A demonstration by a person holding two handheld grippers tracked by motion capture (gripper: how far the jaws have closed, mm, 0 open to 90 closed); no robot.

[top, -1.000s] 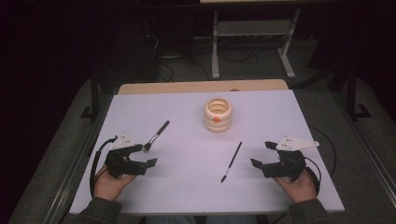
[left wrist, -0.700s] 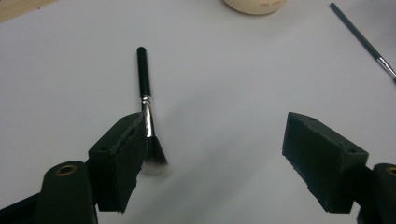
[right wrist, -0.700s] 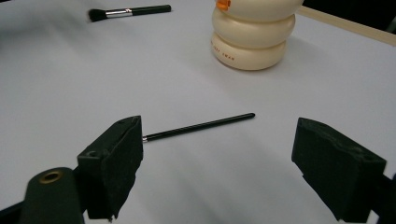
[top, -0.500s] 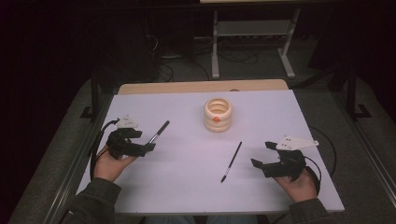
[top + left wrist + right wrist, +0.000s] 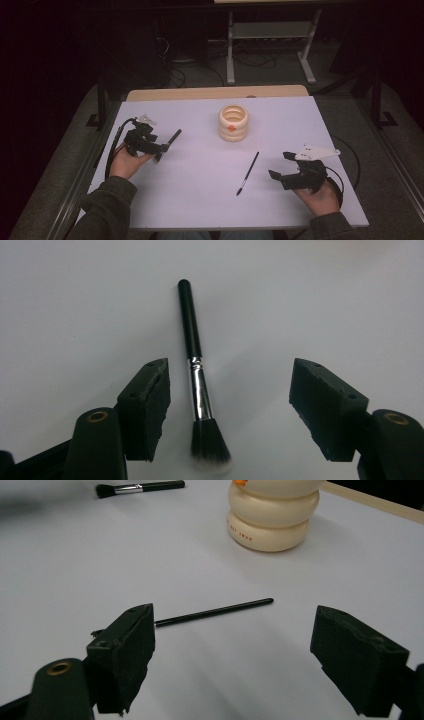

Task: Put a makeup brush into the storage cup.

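Note:
A makeup brush (image 5: 171, 138) (image 5: 196, 374) with a black handle, silver ferrule and white-tipped bristles lies on the white table (image 5: 200, 195) at the left. My left gripper (image 5: 162, 150) (image 5: 230, 387) is open and straddles its bristle end, with the brush nearer the left jaw and not gripped. A thin black stick-like brush (image 5: 248, 173) (image 5: 215, 612) lies right of centre. My right gripper (image 5: 280, 165) (image 5: 235, 617) is open, low over the table just right of that stick, with nothing between its jaws.
A cream ribbed ring-shaped holder (image 5: 233, 122) (image 5: 272, 517) with an orange dot stands at the table's middle back. The makeup brush (image 5: 140, 487) also lies far off in the right gripper view. Dark floor and a metal stand (image 5: 270, 45) lie beyond the table.
My left gripper has moved forward and slightly right, up to the makeup brush, so that its open jaws now straddle the bristle end. The right gripper has stayed put.

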